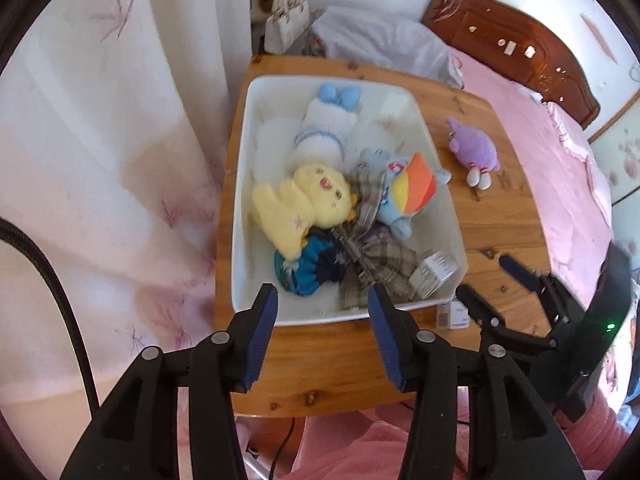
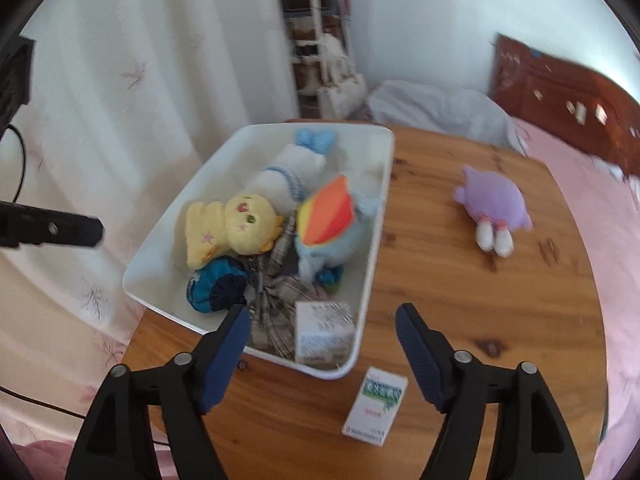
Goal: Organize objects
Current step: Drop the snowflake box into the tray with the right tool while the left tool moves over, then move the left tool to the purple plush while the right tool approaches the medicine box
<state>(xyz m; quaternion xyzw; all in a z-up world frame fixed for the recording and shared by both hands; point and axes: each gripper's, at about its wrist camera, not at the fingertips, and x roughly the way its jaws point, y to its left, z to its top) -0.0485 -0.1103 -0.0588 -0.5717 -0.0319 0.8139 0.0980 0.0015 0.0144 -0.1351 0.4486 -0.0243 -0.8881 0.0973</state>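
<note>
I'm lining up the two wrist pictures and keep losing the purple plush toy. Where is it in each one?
Left wrist view: the purple plush toy lies upper right on the wooden table, right of the white bin.
Right wrist view: the same toy lies right of centre on the table, well clear of the bin.
Shared landmark: the yellow plush inside the bin.

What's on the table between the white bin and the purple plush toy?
Nothing: between the white bin and the purple plush toy there is only bare wooden table, clearest in the right wrist view.
</note>
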